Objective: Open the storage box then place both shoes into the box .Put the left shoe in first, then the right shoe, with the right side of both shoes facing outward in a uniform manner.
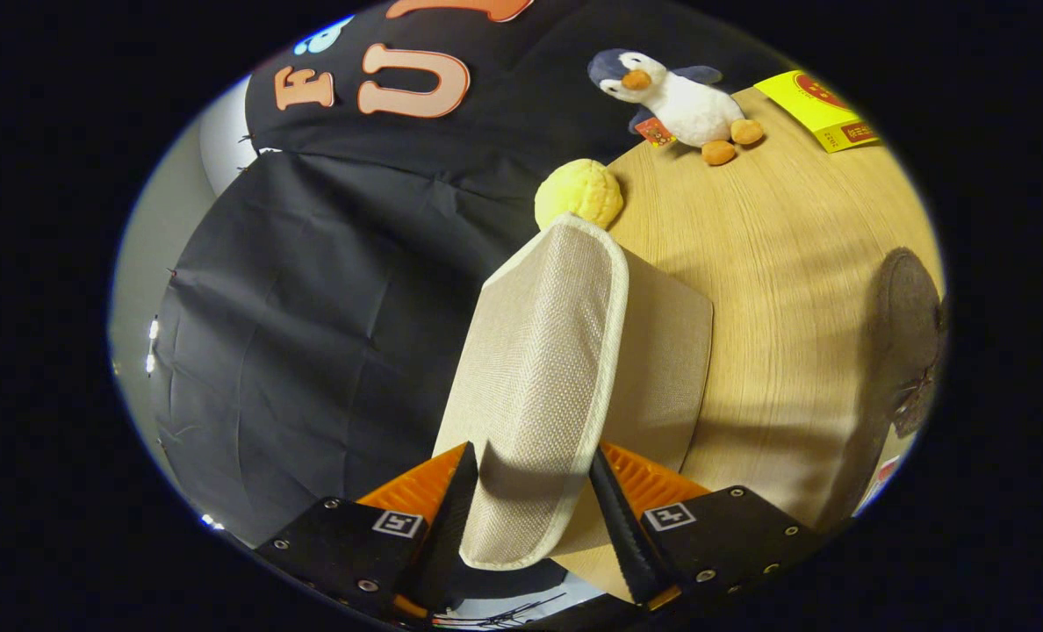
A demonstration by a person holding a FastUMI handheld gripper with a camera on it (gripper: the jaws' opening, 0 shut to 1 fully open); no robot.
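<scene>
Gripper view: the hand-held gripper [530, 496] has its two fingers closed against both sides of a beige fabric lid flap [539, 377], which stands up between them. Behind the flap is the storage box [671, 369], resting on the wooden tabletop [794, 263]. Beyond the flap sits a yellow ball [579, 193]; farther off, a plush penguin [679, 101] and a yellow packet [824, 110]. A dark shoe [908, 325] lies well apart from the flap.

Lid [539, 369]: beige woven fabric, herringbone weave, paler cream piping. Surface [785, 290]: light wood grain. Beyond the lid, ball [579, 193]: pale yellow, bumpy. Farther beyond, penguin toy [679, 96]: white body, dark blue-grey head, orange beak and feet. Beside the penguin toy, packet [824, 110]: yellow with red markings.
</scene>
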